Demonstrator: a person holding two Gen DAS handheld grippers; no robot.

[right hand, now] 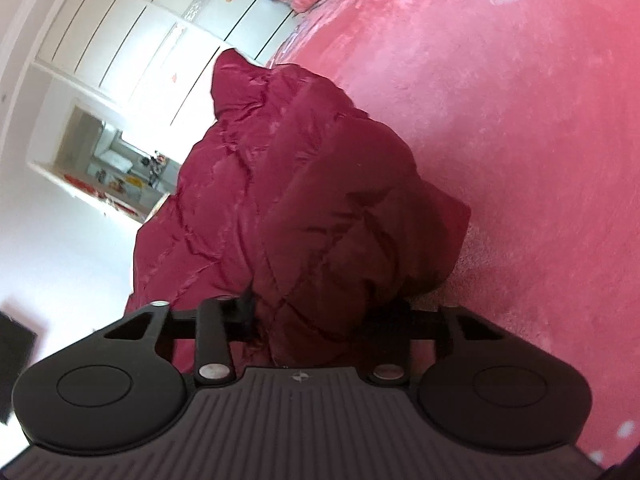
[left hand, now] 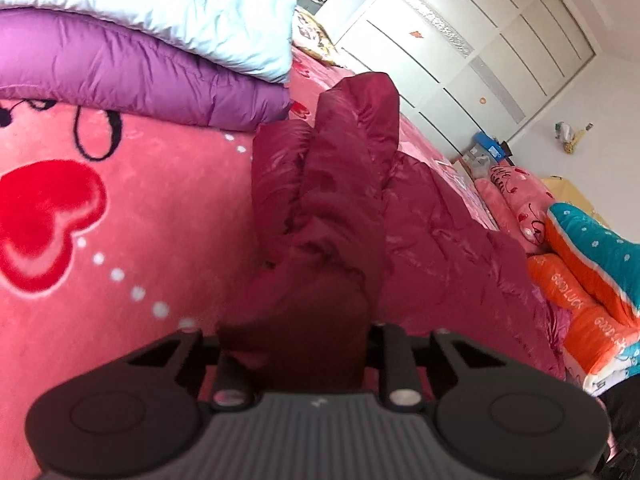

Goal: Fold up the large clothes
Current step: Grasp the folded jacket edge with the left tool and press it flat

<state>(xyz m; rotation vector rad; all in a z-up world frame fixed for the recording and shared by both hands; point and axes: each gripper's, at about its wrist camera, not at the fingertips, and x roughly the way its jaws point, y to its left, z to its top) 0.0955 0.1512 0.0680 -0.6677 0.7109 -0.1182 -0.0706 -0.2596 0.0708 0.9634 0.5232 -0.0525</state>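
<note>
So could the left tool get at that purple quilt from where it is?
Probably not right now. The left tool is full of dark red jacket, and the purple quilt lies well beyond it across open pink blanket; nothing else blocks the way.

The right hand-held gripper [right hand: 320, 320] grips a bunched fold of a maroon puffer coat [right hand: 288, 184] – padded fabric fills the gap between its jaws. The coat lies at the bed's edge on a pink blanket [right hand: 520, 140]; white wardrobes [right hand: 132, 52] and a doorway [right hand: 108, 160] stand beyond.
</note>
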